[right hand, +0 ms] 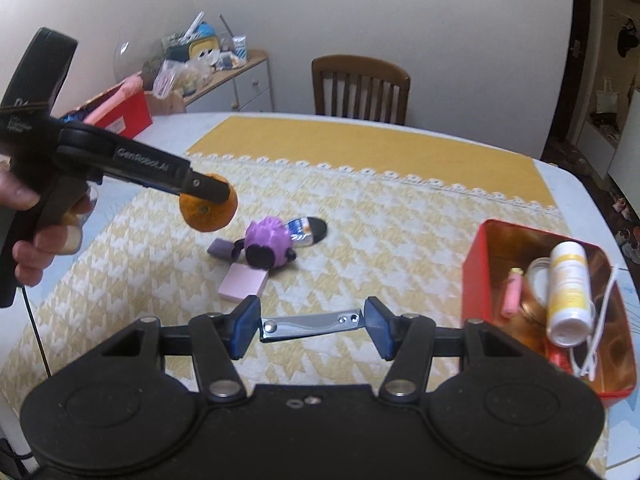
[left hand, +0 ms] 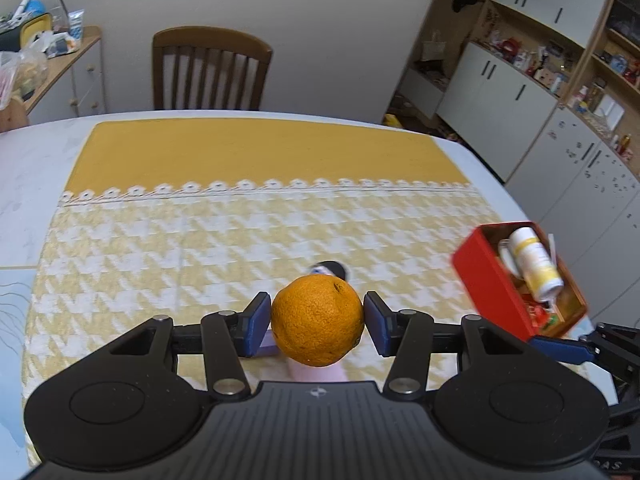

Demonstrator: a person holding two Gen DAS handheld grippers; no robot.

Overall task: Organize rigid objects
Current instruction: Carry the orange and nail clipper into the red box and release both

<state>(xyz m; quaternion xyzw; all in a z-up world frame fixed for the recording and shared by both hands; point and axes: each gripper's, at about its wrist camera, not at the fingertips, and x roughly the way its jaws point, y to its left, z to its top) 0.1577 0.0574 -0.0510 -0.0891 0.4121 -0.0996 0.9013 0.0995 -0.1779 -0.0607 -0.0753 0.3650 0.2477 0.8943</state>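
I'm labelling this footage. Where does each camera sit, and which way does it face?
Left wrist: on the left gripper, facing across the table to a chair; the gripper holds an orange.
Right wrist: on the right gripper, facing the same way; it holds a metal nail clipper; a hand shows.
Shared: orange, red tin, chair.

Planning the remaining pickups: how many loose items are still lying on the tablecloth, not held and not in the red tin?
4, clustered mid-cloth: purple toy, pink block in front of it, dark purple piece at its left, blue-and-black item behind. More may hide beneath them.
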